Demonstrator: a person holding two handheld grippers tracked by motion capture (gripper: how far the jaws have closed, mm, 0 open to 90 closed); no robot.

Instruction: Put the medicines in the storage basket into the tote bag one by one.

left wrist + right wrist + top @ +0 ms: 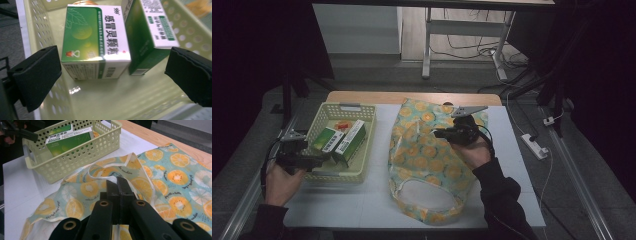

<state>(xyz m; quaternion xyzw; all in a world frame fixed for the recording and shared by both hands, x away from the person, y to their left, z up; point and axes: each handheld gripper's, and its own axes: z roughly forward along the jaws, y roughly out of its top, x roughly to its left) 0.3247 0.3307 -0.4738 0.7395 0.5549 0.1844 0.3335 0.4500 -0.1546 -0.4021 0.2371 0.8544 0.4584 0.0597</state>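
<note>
Right gripper (438, 133) sits over the middle of the orange-print bag (427, 165), fingers (121, 185) pressed together on a fold of fabric near its strap. Likely reason: hold the bag up and steady so the mouth at the near worktop edge stays usable for loading. Can't confirm from the right gripper view how much cloth is actually caught; the fold hides it.

Left gripper (319, 161) is at the near rim of the yellow basket (362, 116), on the left side of the worktop, fingers (37, 75) spread wide and holding nothing.

Target looks like the green-and-white medicine box (95, 42), lying flat on the basket floor, printed face up. In the left gripper view it sits ahead of the fingers and between their lines, closer to the left one, not touching either. A second green box (147, 32) stands on edge just beside it, toward the right finger. The basket wall leaves little room there, so the approach needs to clear that neighbour.
</note>
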